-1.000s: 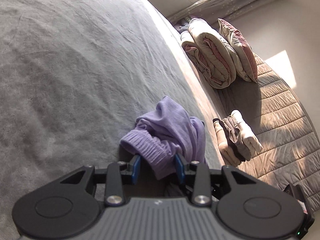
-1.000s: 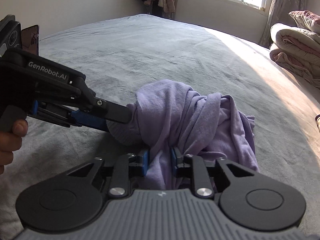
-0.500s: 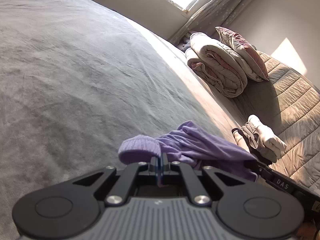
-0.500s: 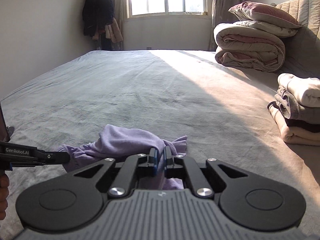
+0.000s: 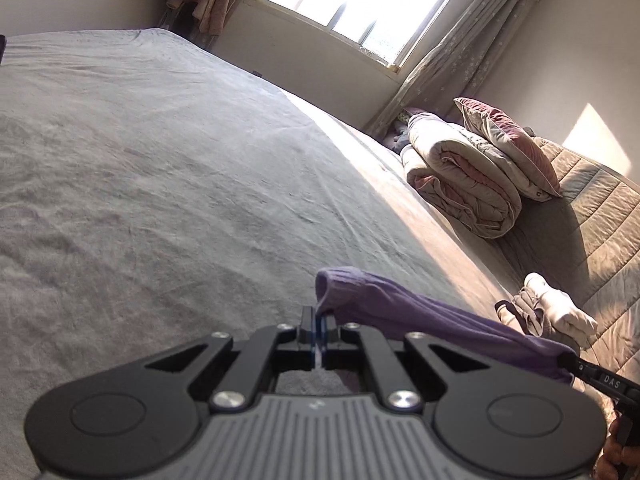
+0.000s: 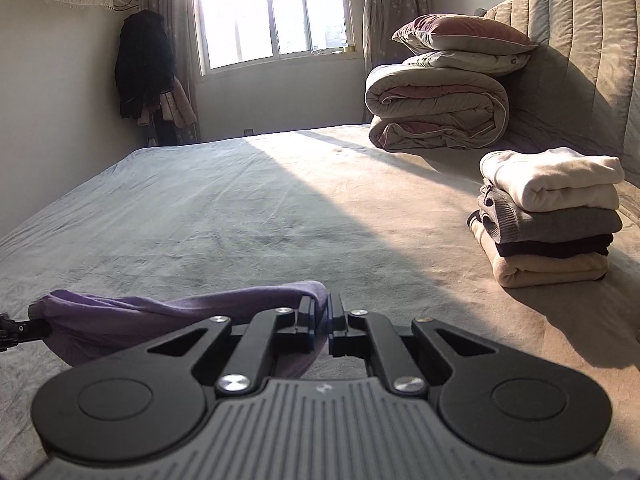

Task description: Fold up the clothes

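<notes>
Looking along the left gripper (image 5: 319, 322), its fingers are pressed together on one ribbed end of the purple garment (image 5: 420, 316), which stretches to the right toward the right gripper (image 5: 576, 364) (only its tip shows) above the grey bed (image 5: 160, 184). From the right wrist view, the right gripper (image 6: 322, 312) has its fingers nearly together, pinching the other end of the garment (image 6: 160, 312). A stack of folded clothes (image 6: 548, 216) lies near the headboard (image 6: 580, 72), beside the rolled quilt (image 6: 436, 108).
</notes>
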Motion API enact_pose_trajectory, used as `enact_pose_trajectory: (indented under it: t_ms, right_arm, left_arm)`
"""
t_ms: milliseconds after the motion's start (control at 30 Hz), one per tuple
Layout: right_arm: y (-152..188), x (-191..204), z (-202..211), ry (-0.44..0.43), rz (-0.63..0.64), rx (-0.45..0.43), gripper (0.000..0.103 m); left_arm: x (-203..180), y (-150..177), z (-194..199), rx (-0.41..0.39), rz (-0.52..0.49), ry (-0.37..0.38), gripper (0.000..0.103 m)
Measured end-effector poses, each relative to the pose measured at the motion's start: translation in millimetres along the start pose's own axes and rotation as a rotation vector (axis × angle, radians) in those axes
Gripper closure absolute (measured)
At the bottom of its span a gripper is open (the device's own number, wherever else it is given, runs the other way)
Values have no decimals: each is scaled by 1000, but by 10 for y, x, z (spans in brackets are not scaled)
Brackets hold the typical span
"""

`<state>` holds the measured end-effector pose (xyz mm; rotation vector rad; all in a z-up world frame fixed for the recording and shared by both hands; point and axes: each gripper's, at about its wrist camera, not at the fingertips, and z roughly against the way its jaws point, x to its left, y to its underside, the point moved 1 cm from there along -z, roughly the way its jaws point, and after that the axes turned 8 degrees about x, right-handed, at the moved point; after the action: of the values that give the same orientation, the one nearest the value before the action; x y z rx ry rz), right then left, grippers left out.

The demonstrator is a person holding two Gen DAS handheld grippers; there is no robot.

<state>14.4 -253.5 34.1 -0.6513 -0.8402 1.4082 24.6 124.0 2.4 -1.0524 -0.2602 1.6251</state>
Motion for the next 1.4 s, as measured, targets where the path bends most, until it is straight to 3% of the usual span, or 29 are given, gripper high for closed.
enact_pose_trajectory:
  t_ms: [167,400,567,967,1400]
  right_arm:
    - [-80,78,73,-20,-18,-8,97]
    - [-421,369,19,17,122,-45,97]
    - [-654,539,-250,21,171,-37,97]
    - [-848,778,-1299,44,154,77,97]
    - [-723,855,-2166,93,175,204,97]
  left_arm:
    - [-35,-118,126,-48,-2,-36,102]
    - [-111,-386,273,-103,-16,-112,101]
    - [-99,-687,231,-108,-23,-163,101]
    - [250,-1147,-514,-22,-1,-234,101]
    - [531,-1215,-1462,99,45,-275,100]
